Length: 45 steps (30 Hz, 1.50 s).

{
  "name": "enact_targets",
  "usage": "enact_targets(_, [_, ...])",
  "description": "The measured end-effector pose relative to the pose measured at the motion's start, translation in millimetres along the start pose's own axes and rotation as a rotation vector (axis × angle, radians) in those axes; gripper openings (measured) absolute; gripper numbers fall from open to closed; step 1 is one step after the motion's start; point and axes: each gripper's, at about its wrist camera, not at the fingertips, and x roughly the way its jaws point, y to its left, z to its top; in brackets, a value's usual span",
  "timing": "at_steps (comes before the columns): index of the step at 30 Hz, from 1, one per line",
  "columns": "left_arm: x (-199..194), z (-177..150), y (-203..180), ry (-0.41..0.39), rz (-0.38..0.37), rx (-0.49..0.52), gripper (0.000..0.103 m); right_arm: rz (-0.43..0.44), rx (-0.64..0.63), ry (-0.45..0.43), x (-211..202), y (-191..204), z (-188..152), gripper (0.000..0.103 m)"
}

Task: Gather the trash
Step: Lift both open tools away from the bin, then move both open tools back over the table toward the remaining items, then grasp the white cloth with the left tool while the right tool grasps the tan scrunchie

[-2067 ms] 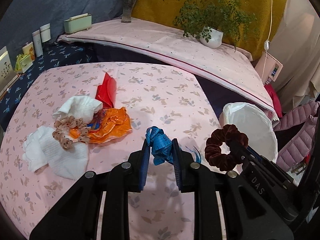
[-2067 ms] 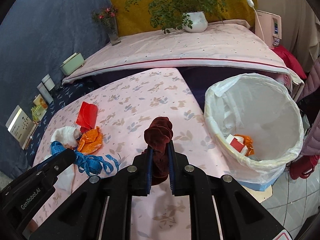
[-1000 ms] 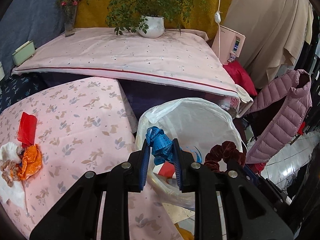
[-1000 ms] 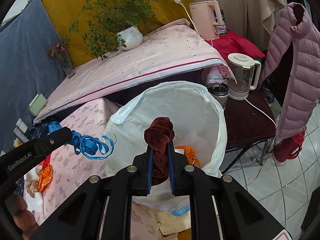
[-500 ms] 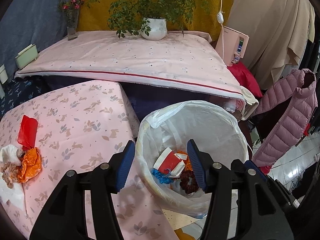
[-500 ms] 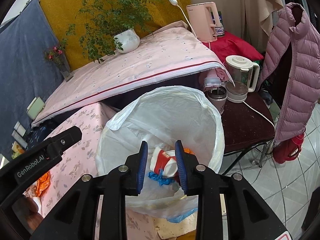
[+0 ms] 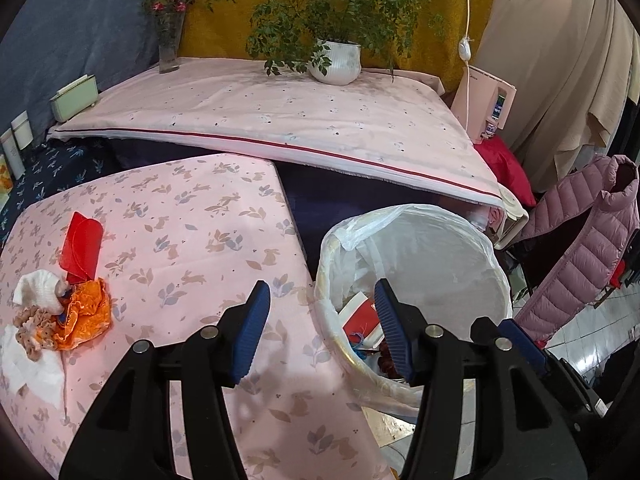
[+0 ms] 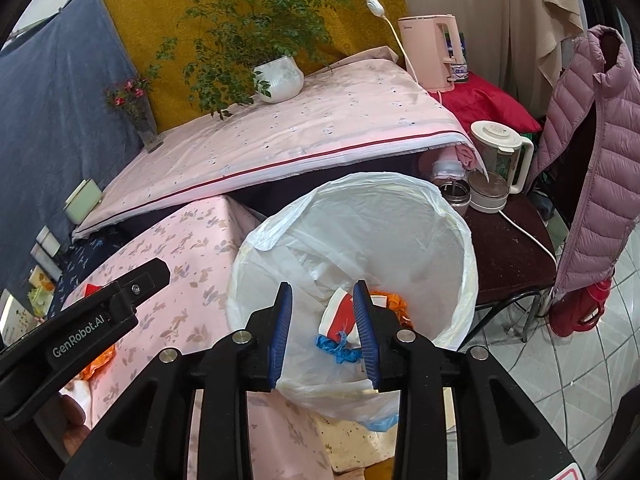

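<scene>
Both grippers, left (image 7: 322, 300) and right (image 8: 322, 300), hang released, their jaws just opened. The crumpled blue ribbon (image 8: 338, 350) (beside red-and-white packaging (image 8: 340, 314)) lies inside the white-lined bin (image 8: 460, 240).

The left wrist view looks steeply down from close above the edge of the pink floral bench (image 7: 192, 216), with the lined bin (image 7: 420, 216) at its right. The right wrist view sits close over the same bin (image 8: 360, 188), facing down into it. Both share bin, bench corner and potted plant (image 7: 334, 64).
</scene>
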Motion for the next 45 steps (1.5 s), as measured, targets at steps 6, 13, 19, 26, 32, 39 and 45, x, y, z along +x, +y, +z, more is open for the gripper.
enact_targets(6, [-12, -5, 22, -0.012, 0.018, -0.031, 0.052, 0.009, -0.029, -0.001, -5, 18, -4, 0.04])
enact_targets(13, [-24, -12, 54, -0.018, 0.049, -0.086, 0.052, 0.028, -0.082, 0.008, -9, 46, -12, 0.041])
enact_targets(19, [-34, -22, 87, -0.018, 0.084, -0.134, 0.056, 0.055, -0.125, 0.025, -11, 75, -23, 0.042])
enact_targets(26, [-46, -39, 131, -0.01, 0.134, -0.188, 0.06, 0.087, -0.187, 0.056, -11, 112, -41, 0.042])
enact_targets(32, [-58, -57, 175, 0.004, 0.199, -0.246, 0.06, 0.119, -0.241, 0.084, -11, 146, -59, 0.043])
enact_targets(39, [-70, -81, 229, 0.02, 0.259, -0.309, 0.06, 0.163, -0.295, 0.127, -8, 188, -81, 0.043])
enact_targets(45, [-80, -107, 280, 0.043, 0.297, -0.388, 0.06, 0.203, -0.346, 0.158, -4, 226, -100, 0.043])
